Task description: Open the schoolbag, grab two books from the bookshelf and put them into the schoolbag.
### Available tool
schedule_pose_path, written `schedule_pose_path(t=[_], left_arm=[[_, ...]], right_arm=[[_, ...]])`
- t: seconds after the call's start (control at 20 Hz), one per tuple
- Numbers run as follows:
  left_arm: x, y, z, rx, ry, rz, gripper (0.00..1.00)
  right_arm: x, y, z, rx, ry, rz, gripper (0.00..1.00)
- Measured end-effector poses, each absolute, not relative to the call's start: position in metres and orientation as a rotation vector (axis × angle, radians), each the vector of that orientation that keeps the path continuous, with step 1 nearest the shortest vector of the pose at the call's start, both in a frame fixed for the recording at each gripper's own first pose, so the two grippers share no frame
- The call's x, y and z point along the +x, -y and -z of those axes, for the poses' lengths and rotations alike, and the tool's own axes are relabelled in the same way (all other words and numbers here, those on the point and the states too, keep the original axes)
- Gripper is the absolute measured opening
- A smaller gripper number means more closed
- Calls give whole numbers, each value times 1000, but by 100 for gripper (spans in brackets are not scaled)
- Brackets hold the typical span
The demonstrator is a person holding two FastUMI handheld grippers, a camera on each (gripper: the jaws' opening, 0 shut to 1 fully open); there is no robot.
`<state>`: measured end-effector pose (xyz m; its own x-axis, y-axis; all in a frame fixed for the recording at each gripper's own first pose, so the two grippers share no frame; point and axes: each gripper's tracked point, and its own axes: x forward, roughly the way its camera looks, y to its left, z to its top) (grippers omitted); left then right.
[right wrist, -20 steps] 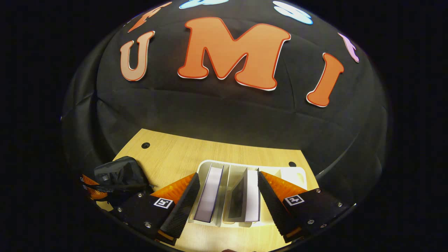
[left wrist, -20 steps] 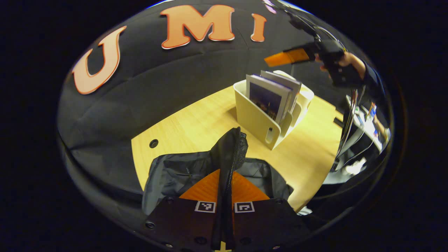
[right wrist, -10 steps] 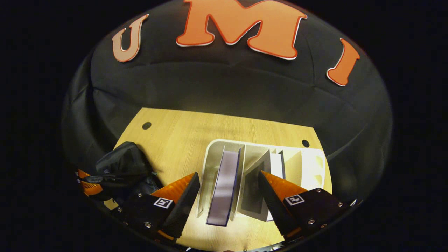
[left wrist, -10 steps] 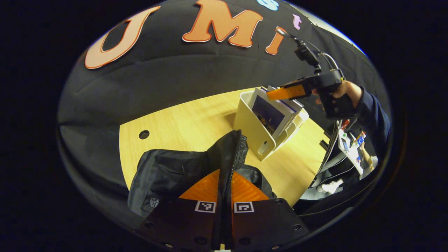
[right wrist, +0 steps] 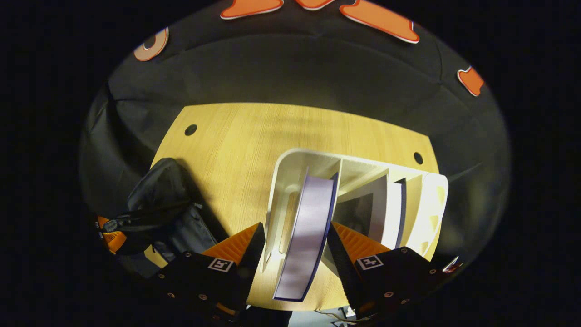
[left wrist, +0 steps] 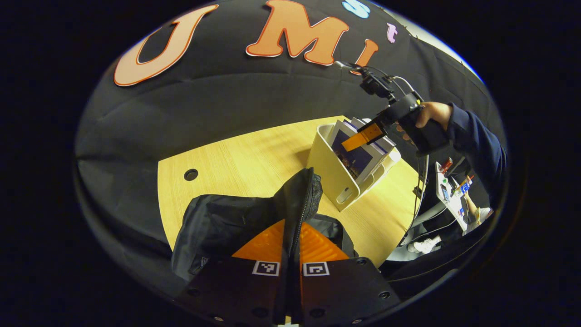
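In the left gripper view my left gripper is shut on the zipped edge of the black schoolbag, holding that flap up off the wooden table. Beyond it stands the white bookshelf rack with books upright in it. A hand holds my right gripper over them. In the right gripper view my right gripper is open and straddles the leftmost book, whose pale page edge faces up. A second book stands one slot to the right in the rack.
The schoolbag and the left gripper lie at the left of the right gripper view. Cable holes mark the table's back corners. Past the table's right edge is a cluttered area with cables.
My right gripper has come down over the rack, and its open fingers now flank the leftmost book. My left gripper has kept its hold on the bag's flap.
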<state>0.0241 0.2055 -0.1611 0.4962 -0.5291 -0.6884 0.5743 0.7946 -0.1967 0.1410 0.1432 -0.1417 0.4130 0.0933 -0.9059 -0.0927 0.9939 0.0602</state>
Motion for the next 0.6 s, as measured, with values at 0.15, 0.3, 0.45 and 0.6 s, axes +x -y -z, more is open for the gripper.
schedule_pose_path(t=[0.15,0.3,0.45,0.6], left_arm=[[23,-207,161,73,-810,675,5],[22,-207,161,75,-808,674,5],[20,-203,160,70,-800,681,5],[19,-203,163,77,-797,690,5]], right_arm=[[139,-137,144,-13,-1197,-115,68],[137,-136,146,14,-1245,-85,52],[132,-137,145,28,-1261,-77,42],[126,-137,132,42,-1233,-64,35]])
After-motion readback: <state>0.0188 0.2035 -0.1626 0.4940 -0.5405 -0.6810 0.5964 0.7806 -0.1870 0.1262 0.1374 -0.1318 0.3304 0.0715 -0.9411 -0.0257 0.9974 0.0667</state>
